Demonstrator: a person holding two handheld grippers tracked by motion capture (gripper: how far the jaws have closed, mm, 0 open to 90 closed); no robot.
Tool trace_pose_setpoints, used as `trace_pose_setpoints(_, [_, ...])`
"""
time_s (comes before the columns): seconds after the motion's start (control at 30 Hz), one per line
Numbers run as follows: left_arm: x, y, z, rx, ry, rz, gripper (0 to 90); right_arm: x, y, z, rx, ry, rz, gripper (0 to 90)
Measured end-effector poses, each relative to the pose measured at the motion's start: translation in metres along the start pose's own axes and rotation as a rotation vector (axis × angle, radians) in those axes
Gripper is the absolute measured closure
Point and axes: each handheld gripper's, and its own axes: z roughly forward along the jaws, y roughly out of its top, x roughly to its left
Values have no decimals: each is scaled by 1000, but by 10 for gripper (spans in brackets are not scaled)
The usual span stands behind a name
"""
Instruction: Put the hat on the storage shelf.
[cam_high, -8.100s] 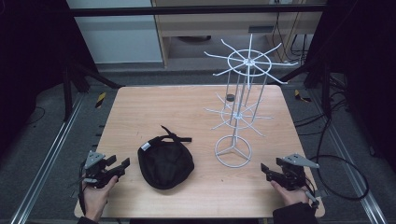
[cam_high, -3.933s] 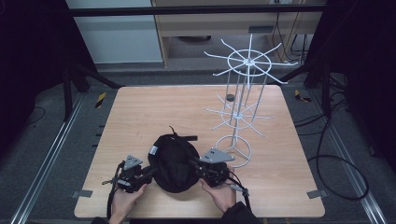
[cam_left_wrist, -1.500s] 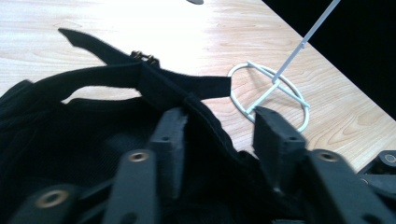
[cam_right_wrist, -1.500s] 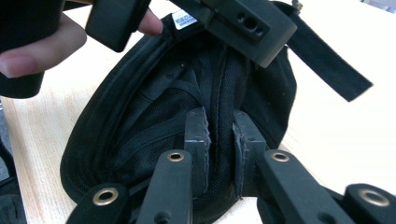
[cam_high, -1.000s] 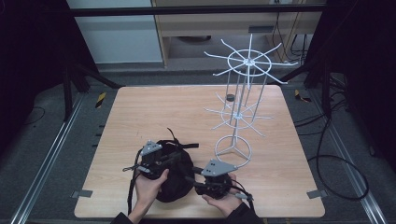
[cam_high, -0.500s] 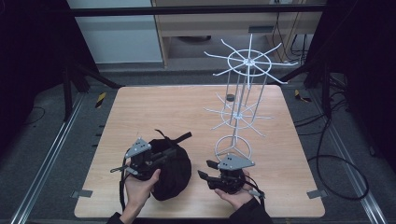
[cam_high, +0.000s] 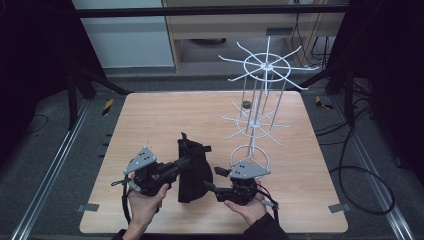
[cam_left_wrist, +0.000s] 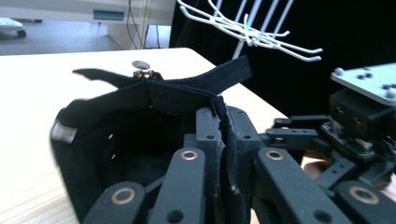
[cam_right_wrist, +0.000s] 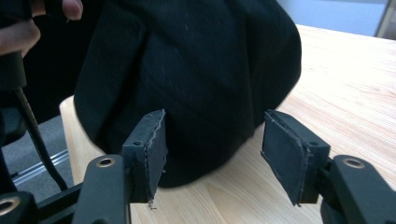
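While both grippers meet near the table's front edge:
Table (cam_high: 150, 120): wooden.
Rack (cam_high: 260, 90): white wire, far right.
Cap (cam_high: 192, 167): black, lifted upright, near centre.
Left gripper (cam_high: 172, 167): jaws pinched on cap's edge.
Right gripper (cam_high: 210, 186): jaws wide apart, holding nothing, just right of cap.

Cap (cam_high: 194, 170) on table (cam_high: 150, 120) between both grippers, wire rack (cam_high: 257, 115) behind right gripper (cam_high: 212, 189)

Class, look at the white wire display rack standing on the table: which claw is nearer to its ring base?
Right. The right claw sits just in front of the white wire display rack, at its base; the left claw is farther left, clamped on the black fabric cap.
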Motion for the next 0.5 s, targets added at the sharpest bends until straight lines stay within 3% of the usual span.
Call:
trace_pose_setpoints(0.13, [-3, -1, 3, 9, -15, 21, 844, -2, -4, 8, 41, 38, 10, 555])
trace_pose_setpoints(0.3, [-2, -1, 3, 12, -24, 24, 844, 2, -5, 11, 69, 63, -1, 842])
trace_pose_setpoints(0.43, [1, -1, 0, 5, -13, 30, 842, 7, 1, 7, 65, -9, -40, 863])
trace_pose_setpoints(0.5, [2, -3, -3, 13, 7, 47, 841, 9, 7, 2, 57, -69, -82, 863])
